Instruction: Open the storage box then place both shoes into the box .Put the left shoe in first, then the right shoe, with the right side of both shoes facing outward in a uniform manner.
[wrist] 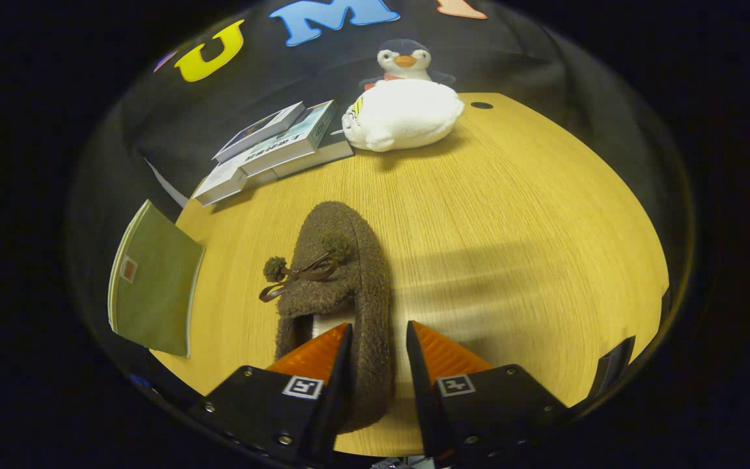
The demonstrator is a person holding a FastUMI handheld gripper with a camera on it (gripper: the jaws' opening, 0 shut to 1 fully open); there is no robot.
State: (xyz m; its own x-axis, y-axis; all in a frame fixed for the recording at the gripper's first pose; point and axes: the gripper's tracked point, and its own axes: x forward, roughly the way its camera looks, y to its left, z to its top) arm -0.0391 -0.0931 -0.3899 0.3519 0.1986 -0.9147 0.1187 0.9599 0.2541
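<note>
- On the wooden surface (512, 215), just ahead of my fingers, I saw the brown fuzzy shoe (342, 286) lying with its toe pointing away from me and its heel end toward the gripper (378, 342).
- My fingers were set at a narrow gap astride the right wall of the shoe: the left finger sat inside the shoe's opening and the right finger outside it, over the bare wood. I could not tell whether both pressed on the wall.
- The shoe carried a small bow (303, 273) with two pompoms on its upper, near the front of the opening.
- A pale lining showed inside the opening, just beyond the left finger.
- To the left of the shoe, at the surface's edge, lay a green booklet (153, 286) with a small patch on its cover, apart from the shoe.
- Beyond the shoe, at the far left of the surface, a stack of books (277, 146) lay fanned out.
- Just beside the books, to their right, sat a white plush toy (404, 117), and a penguin plush (404, 58) stood right behind it against the booth's wall.
- A small dark hole (481, 105) marked the far edge of the surface, to the right of the plush toy.
</note>
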